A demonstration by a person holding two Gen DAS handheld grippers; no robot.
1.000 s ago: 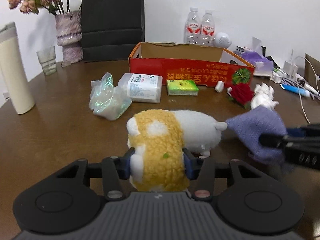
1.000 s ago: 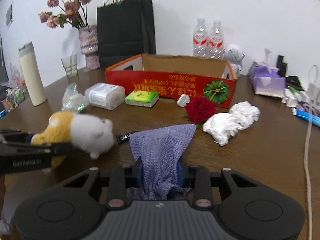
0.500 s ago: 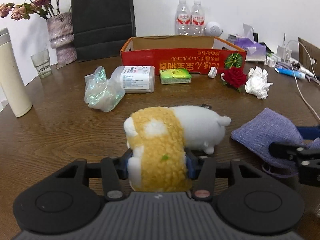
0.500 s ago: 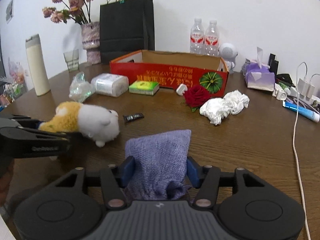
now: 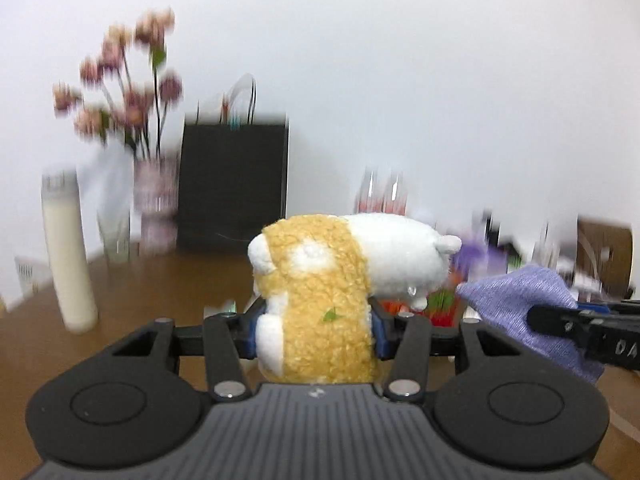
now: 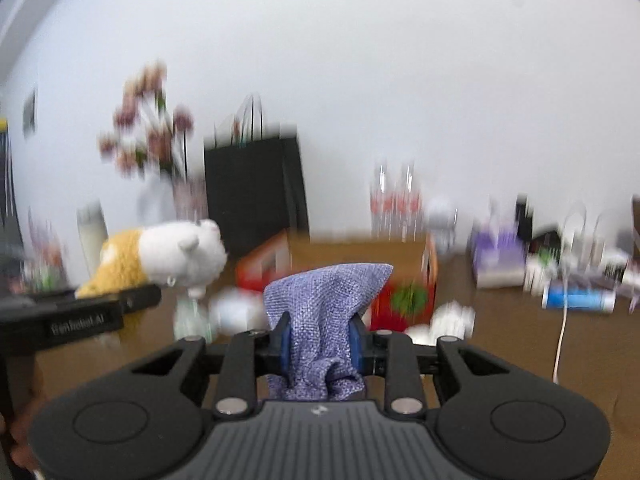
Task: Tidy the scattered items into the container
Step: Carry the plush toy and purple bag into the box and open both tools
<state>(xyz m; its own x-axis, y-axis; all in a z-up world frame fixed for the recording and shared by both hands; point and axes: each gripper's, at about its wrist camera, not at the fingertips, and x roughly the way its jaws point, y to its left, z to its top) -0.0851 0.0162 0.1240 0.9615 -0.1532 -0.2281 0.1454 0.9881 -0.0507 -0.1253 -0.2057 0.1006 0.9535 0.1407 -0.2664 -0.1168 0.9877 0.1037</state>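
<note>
Above the table (image 6: pixel 520 344), right gripper (image 6: pixel 320 344) closing on cloth (image 6: pixel 324 300)

wall (image 5: pixel 400 60): plain white | table (image 5: pixel 168 280): brown wood | light: even, frames blurred

Plush toy (image 5: pixel 320 300) between left gripper (image 5: pixel 314 330) pads.

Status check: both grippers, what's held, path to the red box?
Left gripper shut on plush toy. Right gripper closing on purple cloth, cloth between fingers. Both carried off table, red box ahead; view blurred, no obstruction seen.
</note>
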